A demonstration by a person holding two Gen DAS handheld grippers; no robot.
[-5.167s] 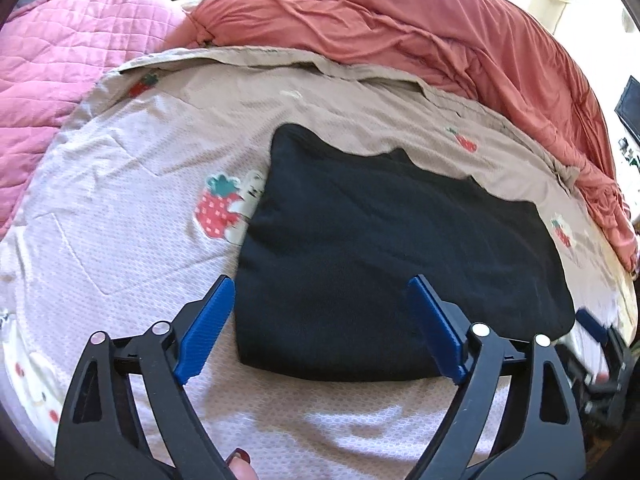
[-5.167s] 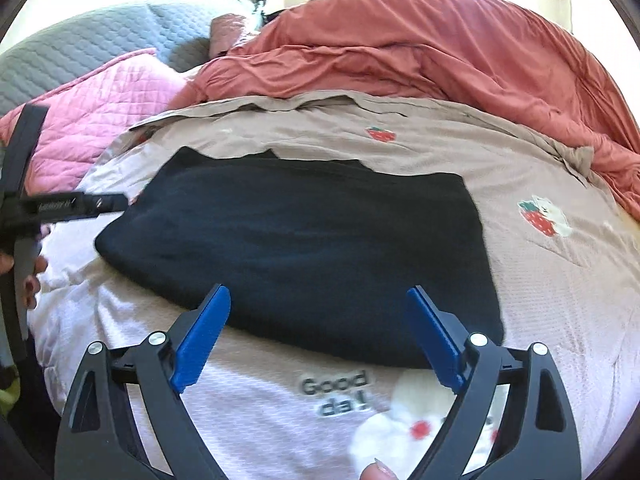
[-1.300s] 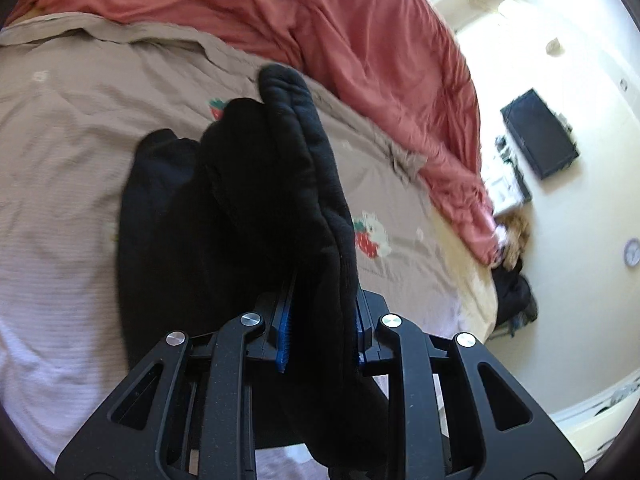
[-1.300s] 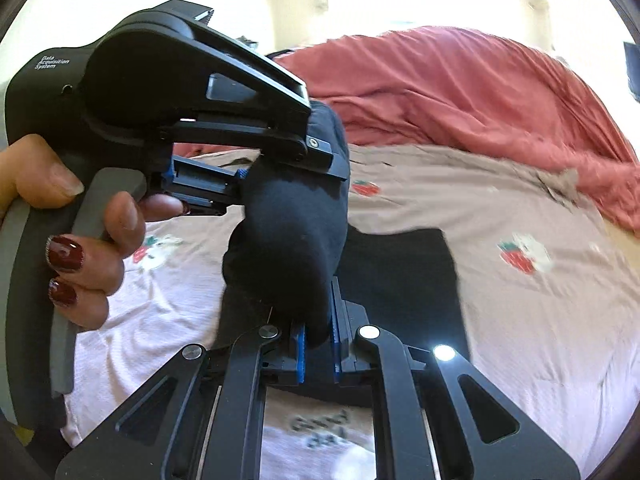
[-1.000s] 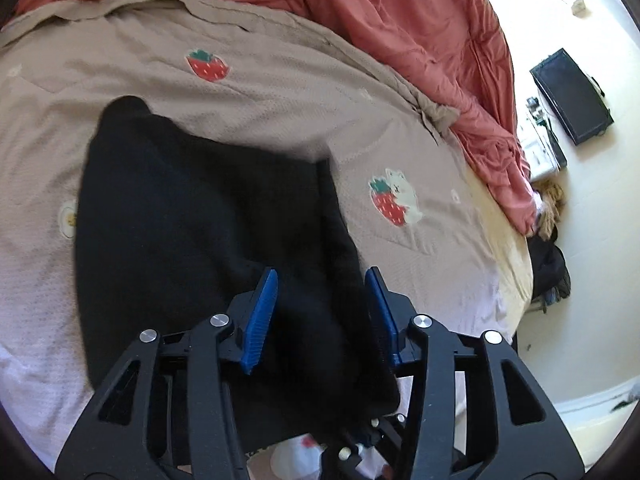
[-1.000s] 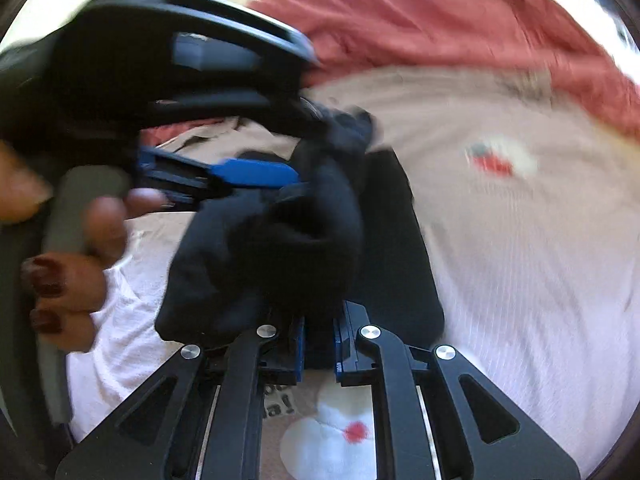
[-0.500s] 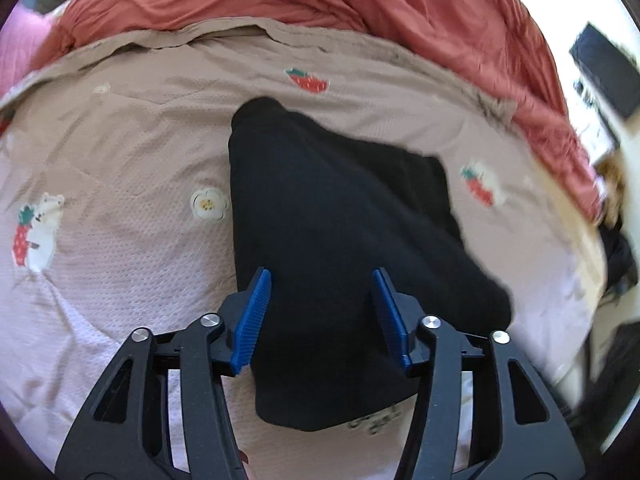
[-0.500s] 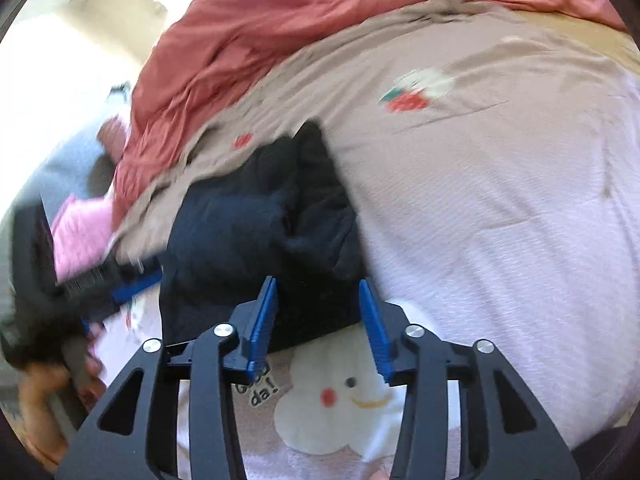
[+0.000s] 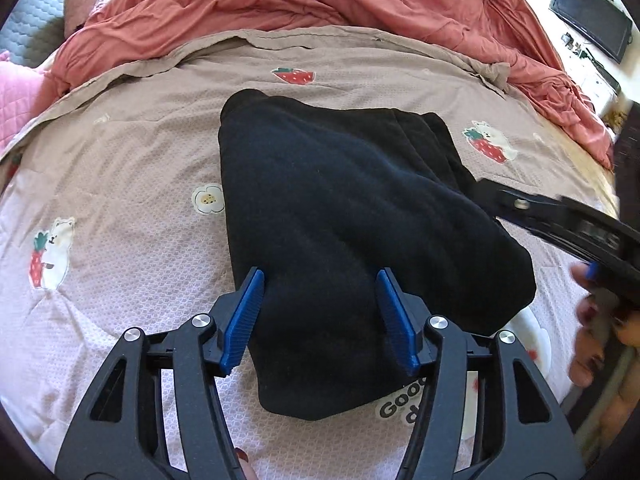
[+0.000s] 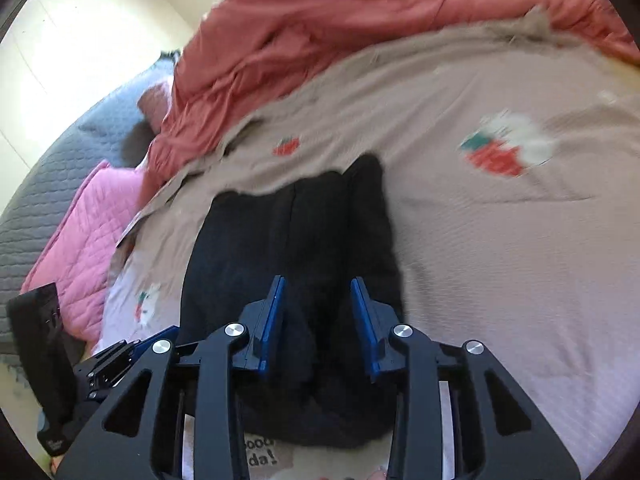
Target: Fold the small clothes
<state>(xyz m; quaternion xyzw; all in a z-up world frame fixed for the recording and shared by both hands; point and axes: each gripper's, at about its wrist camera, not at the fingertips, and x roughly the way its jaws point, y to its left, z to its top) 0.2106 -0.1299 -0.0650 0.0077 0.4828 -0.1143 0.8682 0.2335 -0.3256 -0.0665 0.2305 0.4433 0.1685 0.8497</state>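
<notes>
folded black garment [image 9: 344, 216] flat on strawberry-print bedspread [image 9: 120, 184], left gripper [image 9: 320, 312] opening astride its near edge, right gripper [image 10: 318, 312] narrowing over it, pads clear

Black garment [image 9: 340, 208]; strawberry-print beige bedspread [image 9: 120, 168]

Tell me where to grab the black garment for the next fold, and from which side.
I'd take the black garment at its near corner, the rounded end by the printed lettering, coming from the near side. That end lies flat and free on the blanket, while the far right edge is stacked in thick layers. The left gripper, jaws opening, already straddles it.
</notes>
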